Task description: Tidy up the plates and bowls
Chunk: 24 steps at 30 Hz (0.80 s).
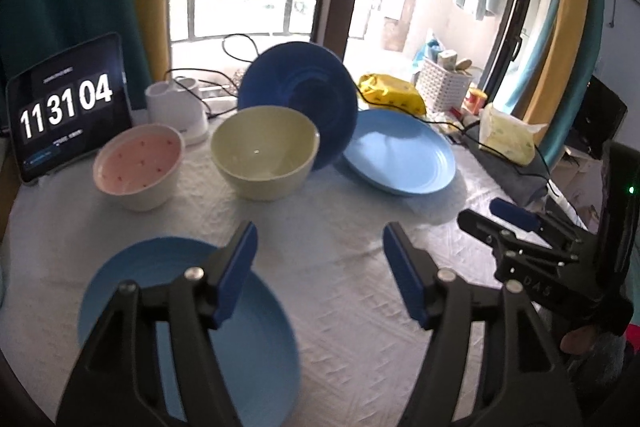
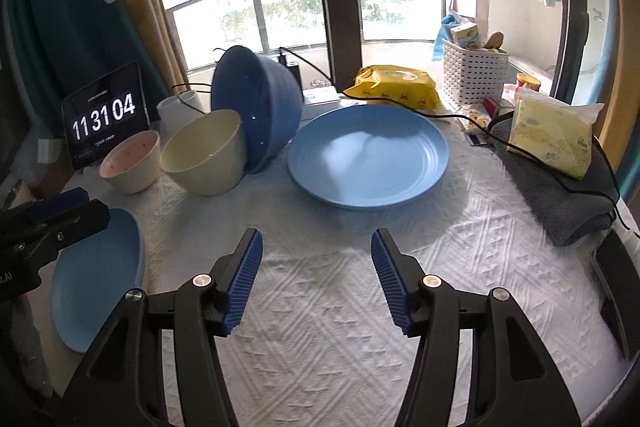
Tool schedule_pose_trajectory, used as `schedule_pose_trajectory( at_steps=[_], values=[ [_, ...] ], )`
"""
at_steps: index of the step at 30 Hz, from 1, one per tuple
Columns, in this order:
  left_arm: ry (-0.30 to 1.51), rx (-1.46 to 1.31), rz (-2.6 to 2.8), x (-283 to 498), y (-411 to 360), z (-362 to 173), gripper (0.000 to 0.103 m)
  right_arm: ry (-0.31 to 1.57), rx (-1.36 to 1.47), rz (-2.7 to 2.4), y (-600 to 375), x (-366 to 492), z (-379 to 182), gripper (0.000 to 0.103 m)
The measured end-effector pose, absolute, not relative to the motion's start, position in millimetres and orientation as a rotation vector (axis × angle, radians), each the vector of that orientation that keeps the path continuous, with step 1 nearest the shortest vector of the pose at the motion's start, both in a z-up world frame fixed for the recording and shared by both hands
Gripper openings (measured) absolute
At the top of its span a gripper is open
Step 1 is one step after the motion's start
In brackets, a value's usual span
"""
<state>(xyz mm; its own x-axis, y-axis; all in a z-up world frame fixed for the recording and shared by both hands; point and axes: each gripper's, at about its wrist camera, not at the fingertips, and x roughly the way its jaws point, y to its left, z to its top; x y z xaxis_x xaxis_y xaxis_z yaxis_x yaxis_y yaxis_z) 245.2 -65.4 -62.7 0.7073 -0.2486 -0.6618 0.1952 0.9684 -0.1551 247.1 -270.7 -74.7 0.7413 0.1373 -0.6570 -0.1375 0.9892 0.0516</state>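
Both the left gripper (image 1: pixel 320 251) and right gripper (image 2: pixel 317 259) hover jaws apart, empty, over the white-clothed table (image 2: pixel 320 307) — a small light-blue plate (image 1: pixel 256 343) near its left front edge, a larger light-blue plate (image 2: pixel 367 155) mid-table, beyond them a pink bowl (image 1: pixel 138 165), a cream bowl (image 1: pixel 264 151) and a dark-blue bowl (image 2: pixel 260 107) tipped on edge against it.
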Motion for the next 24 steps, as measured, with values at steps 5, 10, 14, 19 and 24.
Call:
schedule_pose_trajectory(
  at_steps=[5, 10, 14, 19, 24],
  values=[
    [0.762, -0.069, -0.252, 259.2, -83.7, -62.7, 0.067, 0.721, 0.007, 0.137, -287.8, 254.6, -73.4, 0.060],
    [0.767, -0.067, -0.256, 276.3, -100.0, -60.3, 0.067, 0.721, 0.020, 0.120, -306.7, 267.2, -70.6, 0.060],
    [0.762, -0.050, -0.260, 287.6, -113.2, -60.9, 0.067, 0.706, 0.021, 0.104, -323.1, 278.7, -64.8, 0.060],
    [0.770, -0.049, -0.264, 302.8, -128.5, -62.1, 0.067, 0.682, 0.028, 0.087, -341.6, 289.4, -58.1, 0.060],
    [0.748, -0.056, -0.265, 320.1, -143.2, -63.0, 0.067, 0.669, 0.024, 0.082, -356.6, 302.2, -56.4, 0.060]
  ],
)
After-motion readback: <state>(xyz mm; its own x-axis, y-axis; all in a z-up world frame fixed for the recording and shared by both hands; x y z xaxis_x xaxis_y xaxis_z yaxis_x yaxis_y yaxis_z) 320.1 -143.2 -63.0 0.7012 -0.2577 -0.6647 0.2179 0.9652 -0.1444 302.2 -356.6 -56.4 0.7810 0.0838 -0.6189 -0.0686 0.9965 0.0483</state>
